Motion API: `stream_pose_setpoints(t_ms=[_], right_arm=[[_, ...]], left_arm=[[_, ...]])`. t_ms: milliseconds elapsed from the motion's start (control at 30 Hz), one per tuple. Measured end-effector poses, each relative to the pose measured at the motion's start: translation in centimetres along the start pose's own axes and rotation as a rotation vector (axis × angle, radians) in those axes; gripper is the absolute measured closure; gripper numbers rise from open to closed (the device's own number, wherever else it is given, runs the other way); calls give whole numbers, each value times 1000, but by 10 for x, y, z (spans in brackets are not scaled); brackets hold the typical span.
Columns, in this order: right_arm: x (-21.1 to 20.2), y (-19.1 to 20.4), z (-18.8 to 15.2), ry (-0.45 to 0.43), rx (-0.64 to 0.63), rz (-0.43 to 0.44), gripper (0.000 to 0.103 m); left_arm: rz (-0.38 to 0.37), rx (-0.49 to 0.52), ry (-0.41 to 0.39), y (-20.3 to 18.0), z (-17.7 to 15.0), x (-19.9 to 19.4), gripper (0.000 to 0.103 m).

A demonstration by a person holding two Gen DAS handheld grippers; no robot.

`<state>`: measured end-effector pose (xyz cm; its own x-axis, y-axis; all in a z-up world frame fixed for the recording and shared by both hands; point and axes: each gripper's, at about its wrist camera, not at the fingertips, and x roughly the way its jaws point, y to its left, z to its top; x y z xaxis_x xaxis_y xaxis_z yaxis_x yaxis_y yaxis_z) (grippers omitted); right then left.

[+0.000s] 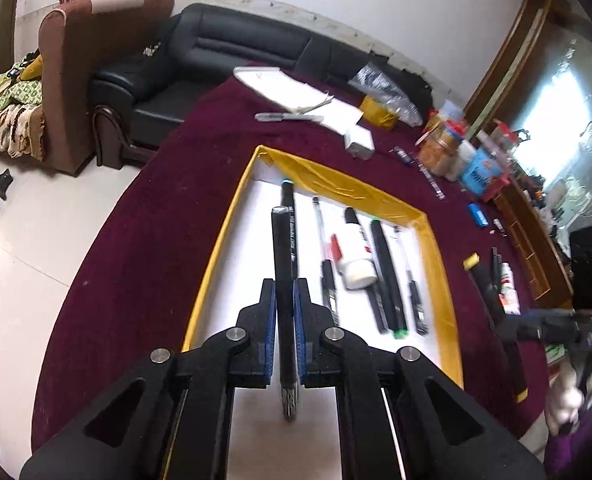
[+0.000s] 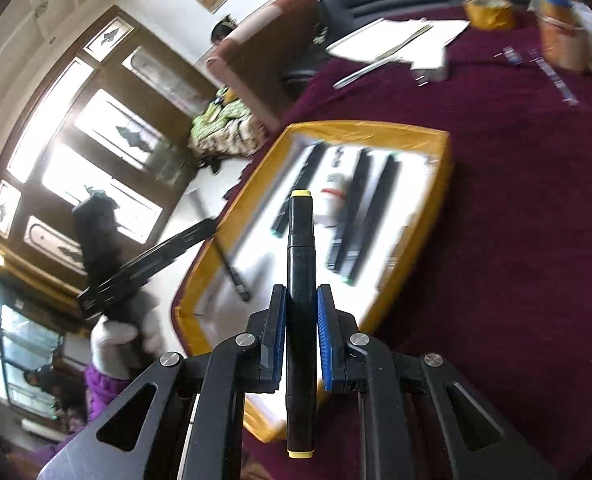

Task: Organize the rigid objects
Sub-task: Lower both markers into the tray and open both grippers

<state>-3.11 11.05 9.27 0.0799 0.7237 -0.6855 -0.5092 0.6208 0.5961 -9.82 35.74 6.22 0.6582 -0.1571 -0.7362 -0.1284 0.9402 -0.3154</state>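
The left tongs (image 1: 284, 304) are closed tight on a black pen (image 1: 283, 280), which runs lengthwise between the blue pads (image 1: 269, 320) and sticks out past both ends. It hangs above the left part of a yellow-edged white tray (image 1: 220, 240). The right tongs (image 2: 300, 308) are likewise clamped on a black marker with yellow end caps (image 2: 300, 280), held along the fingers over the tray's near corner.

Inside the tray lie a row of things, roughly parallel: a black marker with a blue tip (image 1: 287, 200), a slim silver pen (image 1: 323, 248), a white glue bottle with a red label (image 1: 355, 252), a black marker with green ends (image 1: 387, 276), and another thin pen (image 1: 409, 280).

The tray sits on a maroon-clothed counter (image 1: 144, 240). Beyond it lie white papers (image 1: 296, 88) and a roll of yellow tape (image 1: 377, 110); to the right stand jars and bottles (image 1: 455, 148).
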Motion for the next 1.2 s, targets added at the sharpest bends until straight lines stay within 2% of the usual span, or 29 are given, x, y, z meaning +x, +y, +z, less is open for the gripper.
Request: stream_pose_setpoints(t_ms=[133,367,600,867,1033,1100,1167,1200], right_arm=[[41,14,4,62,11,25,90],[101,13,7,153,91,46,90],[130,13,9,194,128,45,89],[134,15,15,157,168,8,89],[136,16,15,131,206,-9,90],[134,14,15,124,223,-9,89],[131,9,13,127,233,-13,89],[131,8,11,125,242,-19,89]], left_arm=[[32,3,50,4,9,21,97],[81,33,104,4,13,47,97],[85,13,121,9,14,50,97],[82,-6,115,12,18,50,96],[51,-31,78,13,15,36,82],[25,-45,57,13,13,27,72],[15,-56,28,12,12,17,57],[10,-61,7,12,10,9,55]])
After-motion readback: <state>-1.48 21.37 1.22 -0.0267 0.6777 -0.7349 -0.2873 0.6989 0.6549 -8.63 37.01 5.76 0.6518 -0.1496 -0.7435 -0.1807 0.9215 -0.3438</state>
